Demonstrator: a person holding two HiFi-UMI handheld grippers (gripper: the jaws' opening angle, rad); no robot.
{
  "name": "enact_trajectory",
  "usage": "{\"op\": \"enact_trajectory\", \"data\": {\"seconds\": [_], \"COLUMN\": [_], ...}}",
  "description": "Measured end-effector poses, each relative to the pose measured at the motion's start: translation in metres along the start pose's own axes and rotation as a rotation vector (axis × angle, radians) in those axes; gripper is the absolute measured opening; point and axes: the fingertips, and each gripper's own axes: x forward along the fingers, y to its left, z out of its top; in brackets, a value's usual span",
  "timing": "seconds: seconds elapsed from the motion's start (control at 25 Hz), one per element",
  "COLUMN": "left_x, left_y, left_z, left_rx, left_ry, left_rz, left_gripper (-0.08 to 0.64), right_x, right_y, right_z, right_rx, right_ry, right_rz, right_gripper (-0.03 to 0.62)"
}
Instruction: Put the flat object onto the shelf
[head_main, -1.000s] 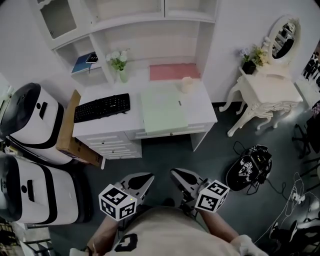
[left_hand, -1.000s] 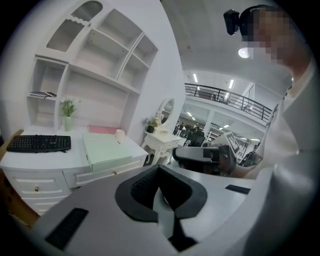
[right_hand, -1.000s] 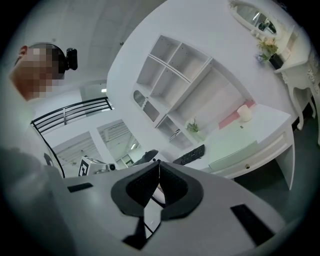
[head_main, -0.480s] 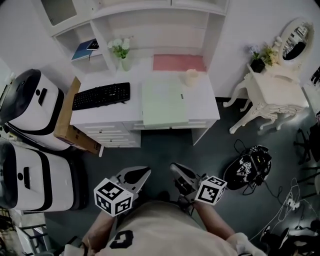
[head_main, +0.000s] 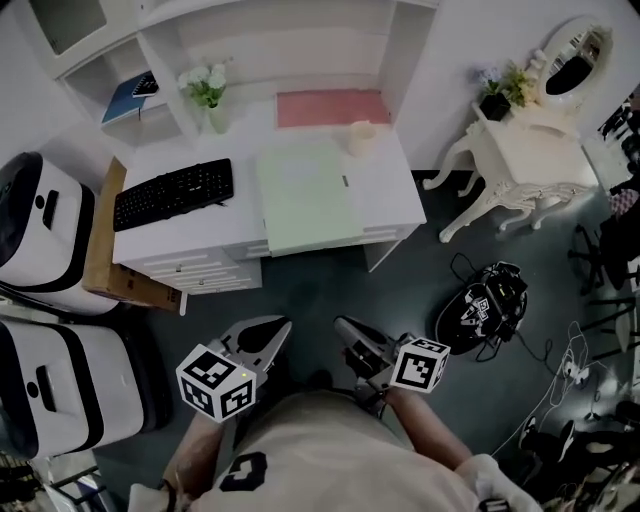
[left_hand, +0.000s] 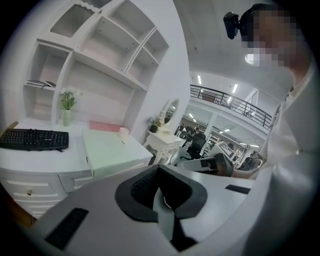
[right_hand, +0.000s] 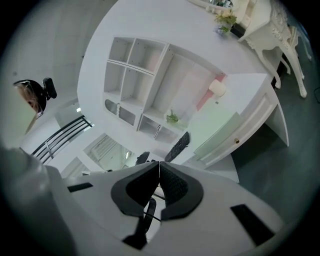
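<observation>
Left gripper (head_main: 268, 338) & right gripper (head_main: 350, 338) both closed, empty, well short of desk (head_main: 390, 195). Risk: green pad (head_main: 305, 195) lies flat; pinching its near edge may shove it into far cup (head_main: 360, 137).

A black keyboard (head_main: 172, 193) lies on the left half of the desk (head_main: 385, 190) — a vase of flowers (head_main: 207, 92) stands behind it, near the rear left corner. A pink mat (head_main: 333, 107) lies along the rear edge, with a pale cup (head_main: 361, 137) just in front of it. A cardboard box (head_main: 105, 250) leans at the desk's left end — a black bundle (head_main: 485, 305) lies on the floor off to the right.
</observation>
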Motion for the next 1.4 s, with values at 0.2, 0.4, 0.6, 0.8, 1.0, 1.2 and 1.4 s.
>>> {"op": "enact_trajectory", "data": {"seconds": [0.2, 0.4, 0.6, 0.8, 1.0, 1.2, 1.4], "left_x": [0.005, -0.001, -0.013, -0.012, -0.007, -0.003, 0.004], "left_y": [0.032, 0.067, 0.107, 0.135, 0.158, 0.183, 0.194], "left_z": [0.018, 0.033, 0.048, 0.065, 0.085, 0.093, 0.094], "left_rx": [-0.018, -0.041, -0.058, -0.057, -0.039, -0.038, -0.045], "left_ry": [-0.004, -0.027, -0.052, -0.05, -0.052, -0.043, -0.026], "left_rz": [-0.028, -0.023, -0.002, -0.03, -0.083, -0.124, -0.142], "left_gripper": [0.012, 0.012, 0.012, 0.012, 0.012, 0.012, 0.012], "right_x": [0.024, 0.045, 0.075, 0.103, 0.122, 0.126, 0.121], "right_y": [0.001, -0.004, 0.001, -0.005, -0.024, -0.069, -0.095], "right_z": [0.002, 0.01, 0.016, 0.028, 0.03, 0.035, 0.035], "right_rx": [0.013, 0.044, 0.048, 0.083, 0.221, 0.329, 0.426], "right_ry": [0.036, 0.035, 0.058, 0.059, 0.01, -0.083, -0.155], "right_rz": [-0.021, -0.07, -0.065, -0.08, -0.093, -0.23, -0.293], "right_gripper": [0.023, 0.023, 0.025, 0.025, 0.026, 0.288, 0.315]}}
